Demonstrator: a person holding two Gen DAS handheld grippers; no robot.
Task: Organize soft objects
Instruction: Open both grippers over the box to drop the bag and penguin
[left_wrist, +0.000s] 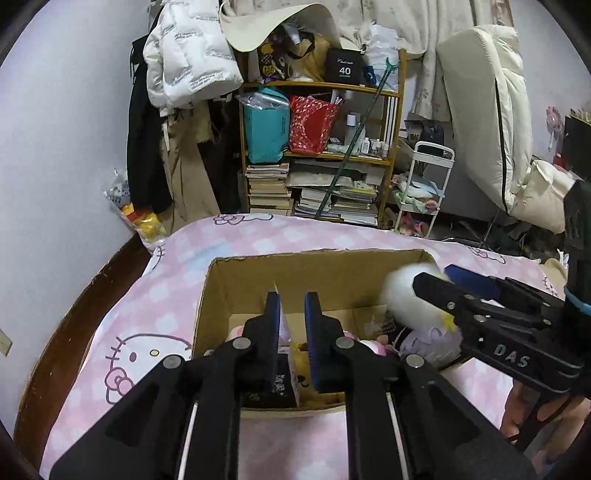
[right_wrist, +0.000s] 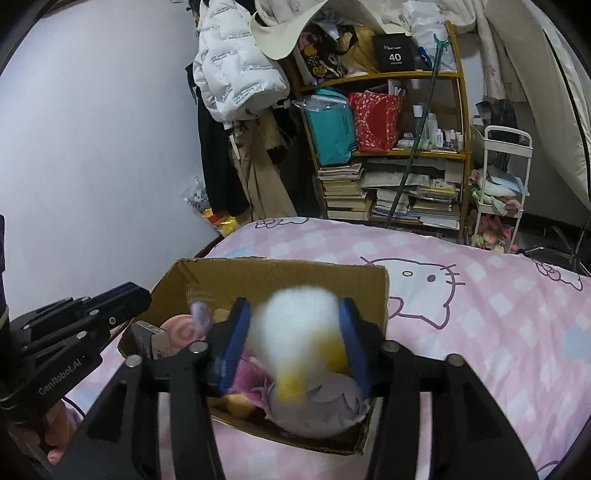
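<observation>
An open cardboard box (left_wrist: 258, 284) (right_wrist: 280, 275) sits on the pink bed and holds several soft toys. A white plush toy with a yellow beak and lilac dress (right_wrist: 303, 332) (left_wrist: 406, 299), blurred, is between the pads of my right gripper (right_wrist: 295, 332) (left_wrist: 439, 277) at the box's right side; the jaws stand wide around it, the pads beside its head. My left gripper (left_wrist: 291, 317) (right_wrist: 125, 295) hovers empty over the box's front, jaws a little apart. A pink swirl plush (right_wrist: 183, 330) and a yellow plush (left_wrist: 301, 356) lie inside.
A pink cat-print bedspread (right_wrist: 461, 314) covers the bed. Its dark wooden edge (left_wrist: 74, 314) runs on the left by the wall. Beyond the bed stand a cluttered shelf of books and bags (left_wrist: 317, 147), hanging coats (left_wrist: 177, 74) and a white cart (left_wrist: 424, 184).
</observation>
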